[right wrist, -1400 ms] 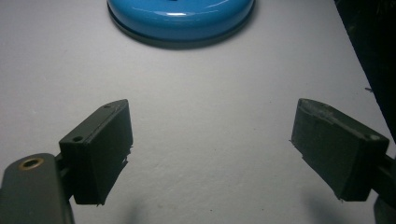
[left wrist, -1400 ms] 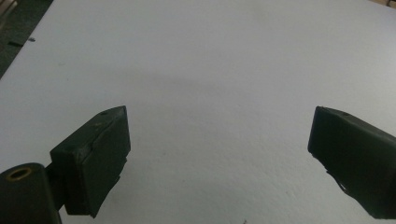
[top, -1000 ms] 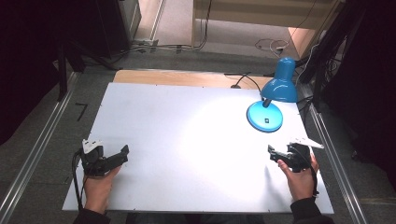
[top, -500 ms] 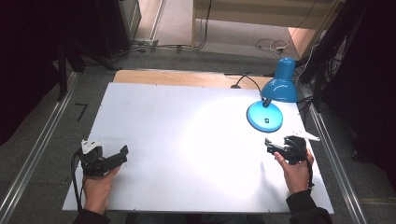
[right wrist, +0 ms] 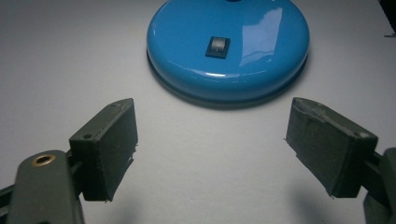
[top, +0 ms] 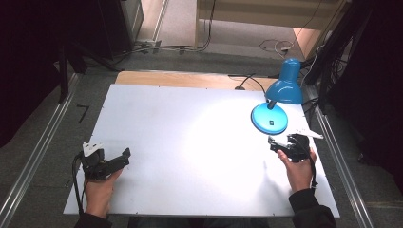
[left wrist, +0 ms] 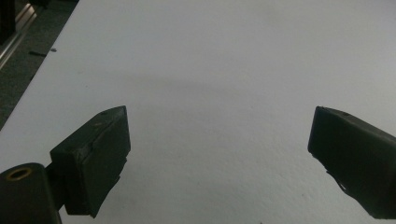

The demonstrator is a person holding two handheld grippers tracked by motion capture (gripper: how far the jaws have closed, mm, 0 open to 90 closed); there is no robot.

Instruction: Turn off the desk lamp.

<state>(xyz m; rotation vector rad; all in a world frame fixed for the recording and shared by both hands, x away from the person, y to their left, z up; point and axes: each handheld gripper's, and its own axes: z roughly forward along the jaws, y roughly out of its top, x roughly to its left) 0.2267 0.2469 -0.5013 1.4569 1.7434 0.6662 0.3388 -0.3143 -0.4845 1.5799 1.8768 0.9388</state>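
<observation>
While the right gripper [top: 277,144] hovers near the right edge of the white table [top: 190,142], its jaws stand wide apart with nothing between them, pointing at the round base of the blue lamp [top: 269,118] just beyond. On that base sits a small black switch [right wrist: 217,46], and the lamp's shade leans over the far right corner. At the near left, the left gripper [top: 124,156] rests low over bare tabletop, its jaws likewise spread and empty.

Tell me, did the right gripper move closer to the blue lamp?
Yes. The right gripper has slid forward toward the blue lamp, nearer its round base than before; its jaws are open.
</observation>
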